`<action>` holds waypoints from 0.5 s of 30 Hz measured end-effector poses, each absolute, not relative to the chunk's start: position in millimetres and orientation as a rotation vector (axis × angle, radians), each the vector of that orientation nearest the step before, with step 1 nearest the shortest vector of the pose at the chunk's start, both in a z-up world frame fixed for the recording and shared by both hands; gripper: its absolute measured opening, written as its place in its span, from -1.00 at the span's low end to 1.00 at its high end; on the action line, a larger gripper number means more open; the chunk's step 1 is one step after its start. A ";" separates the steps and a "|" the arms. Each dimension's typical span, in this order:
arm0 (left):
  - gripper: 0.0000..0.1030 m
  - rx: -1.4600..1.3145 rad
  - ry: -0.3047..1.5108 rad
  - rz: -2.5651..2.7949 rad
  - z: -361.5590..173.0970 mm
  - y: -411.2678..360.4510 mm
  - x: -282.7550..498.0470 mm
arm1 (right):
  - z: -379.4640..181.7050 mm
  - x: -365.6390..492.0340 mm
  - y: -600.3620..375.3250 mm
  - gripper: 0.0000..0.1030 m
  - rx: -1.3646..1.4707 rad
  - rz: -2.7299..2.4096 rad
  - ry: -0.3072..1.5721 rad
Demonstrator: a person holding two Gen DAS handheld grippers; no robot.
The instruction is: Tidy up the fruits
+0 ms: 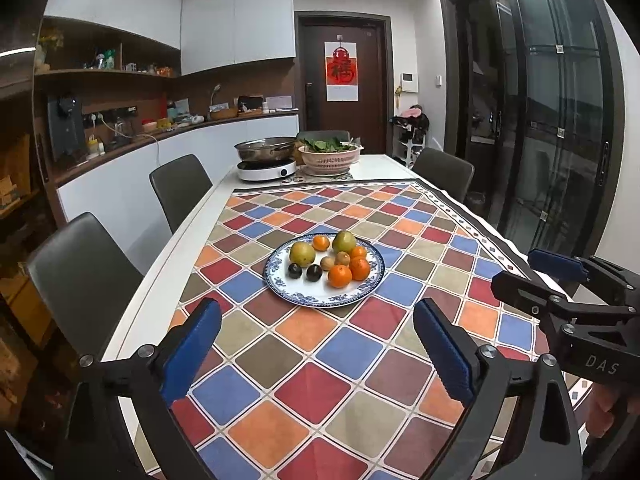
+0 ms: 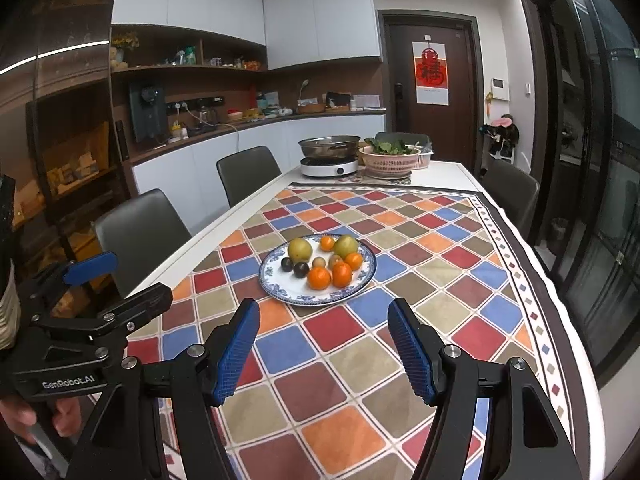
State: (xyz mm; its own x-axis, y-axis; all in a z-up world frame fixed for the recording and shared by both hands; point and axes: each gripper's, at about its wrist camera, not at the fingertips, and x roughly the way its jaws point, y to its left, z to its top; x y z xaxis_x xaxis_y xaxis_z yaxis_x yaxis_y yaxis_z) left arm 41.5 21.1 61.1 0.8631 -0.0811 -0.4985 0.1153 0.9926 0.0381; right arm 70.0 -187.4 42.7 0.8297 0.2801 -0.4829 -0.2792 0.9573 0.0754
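While both tongs [image 1: 316, 348] [image 2: 324, 348] gape, fruits [image 1: 332, 260] on plate [image 1: 320, 300]

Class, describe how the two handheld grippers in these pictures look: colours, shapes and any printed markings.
Both tools match: the left gripper and right gripper have matte black angular frames with silver pivot bolts and jaws lined with ribbed blue rectangular pads. White lettering reads "DAS" on the right gripper's body and "GenRobot.AI" on the left's. No cables show. Bare fingers grip each handle.
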 end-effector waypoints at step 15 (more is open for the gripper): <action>1.00 0.068 0.514 -0.087 62.7 21.6 33.8 | 43.1 57.3 -194.8 0.30 0.010 0.295 0.502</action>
